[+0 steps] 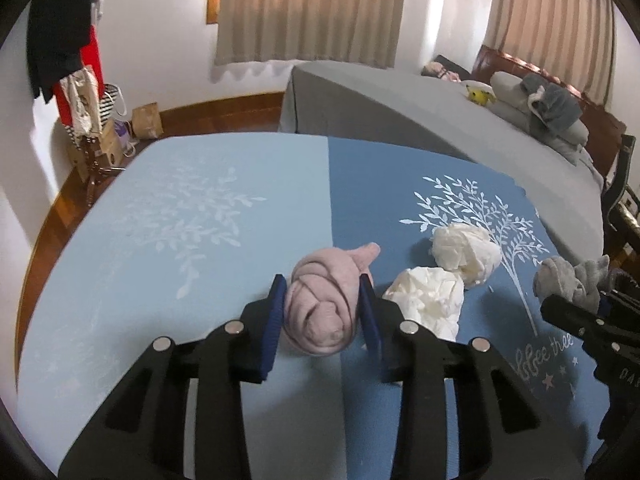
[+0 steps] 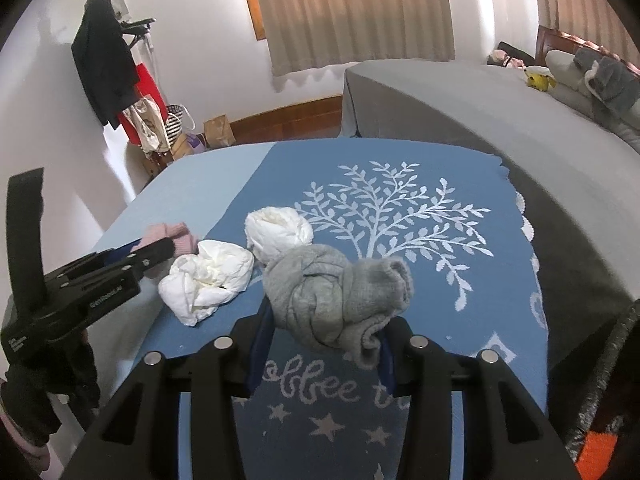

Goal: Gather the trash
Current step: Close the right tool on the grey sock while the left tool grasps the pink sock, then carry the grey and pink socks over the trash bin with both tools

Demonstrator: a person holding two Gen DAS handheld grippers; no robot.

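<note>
**Both grippers loaded with socks, tissues not collected yet**

Left gripper [image 1: 324, 312]: its blue pads sit against both sides of the rolled pink knit sock bundle [image 1: 324, 300], so I read that as a grip. The bundle looks to be resting on the two-tone blue cloth with white tree print [image 1: 240, 184], right at the seam between the light and dark halves. Can't tell if it's lifted at all.

Right gripper [image 2: 324, 344]: jaws narrowed on the rolled grey knit sock bundle [image 2: 336, 300], held at the bundle's lower part; most of it bulges out above the pads. Whether it's clear of the cloth I can't say from the wrist view.

Actual trash as I judge it:
- nearer crumpled white tissue wad [image 2: 206, 282], lying on the dark blue half, just beside the pink bundle and left gripper.
- farther crumpled white tissue wad [image 2: 278, 234], touching or nearly touching the first wad, at the foot of the printed tree, just behind the grey bundle.

Status: neither wad is picked up. No bin or bag for trash identifiable in either view. My read: early stage, socks being handled first, probably to separate them from the trash. Remaining: free a gripper, grab each wad, find the container. Grey bed [image 2: 460, 108] behind is not involved.
</note>
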